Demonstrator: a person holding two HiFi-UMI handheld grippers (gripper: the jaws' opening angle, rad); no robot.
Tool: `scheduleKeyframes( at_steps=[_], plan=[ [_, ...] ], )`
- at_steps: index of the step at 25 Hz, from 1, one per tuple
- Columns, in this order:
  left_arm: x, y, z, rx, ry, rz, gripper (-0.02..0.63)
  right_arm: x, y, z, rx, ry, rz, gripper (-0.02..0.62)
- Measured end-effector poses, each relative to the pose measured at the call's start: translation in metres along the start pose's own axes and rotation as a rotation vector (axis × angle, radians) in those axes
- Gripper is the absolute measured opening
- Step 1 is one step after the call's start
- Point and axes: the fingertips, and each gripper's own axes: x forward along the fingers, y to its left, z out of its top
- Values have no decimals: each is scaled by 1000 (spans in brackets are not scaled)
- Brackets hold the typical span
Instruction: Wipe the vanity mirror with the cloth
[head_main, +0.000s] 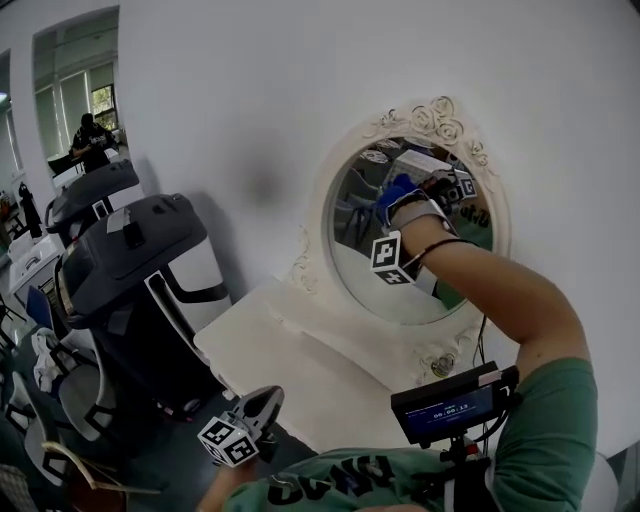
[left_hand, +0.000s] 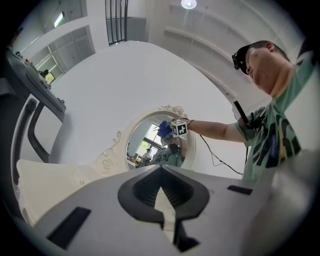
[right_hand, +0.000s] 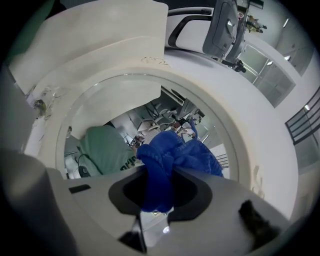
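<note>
The oval vanity mirror (head_main: 400, 285) in its white carved frame (head_main: 438, 118) stands against the wall. My right gripper (head_main: 410, 197) is raised to the upper part of the glass and is shut on a bunched blue cloth (head_main: 397, 193), which is pressed to the mirror. In the right gripper view the cloth (right_hand: 172, 159) bulges out of the jaws in front of the glass (right_hand: 107, 117). My left gripper (head_main: 264, 404) hangs low before the table, shut with nothing in it. From the left gripper view (left_hand: 162, 192) the mirror (left_hand: 150, 147) and cloth (left_hand: 163, 129) show farther off.
The white vanity tabletop (head_main: 300, 365) runs below the mirror. Two black and grey hooded machines (head_main: 135, 255) stand close on the left. A small screen device (head_main: 450, 406) is mounted at the person's chest. A white wall (head_main: 250, 90) rises behind.
</note>
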Motion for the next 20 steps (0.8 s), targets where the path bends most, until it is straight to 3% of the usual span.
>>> scheduleKeyframes(
  at_steps=[8,12,17,20],
  plan=[
    [66,-70,-7,10,41,-174,6,-51,115,-128,10,166,240,86],
    [88,-81,-16,27,53,-229,6,-48,129,-134,28,176,271,86],
    [81,-83,-21,14,60,-210,6,-49,131,-130,19,188,251,86],
    [65,-79,-17,4,52,-170,6,-59,109,-100,34,83,174,86]
  ],
)
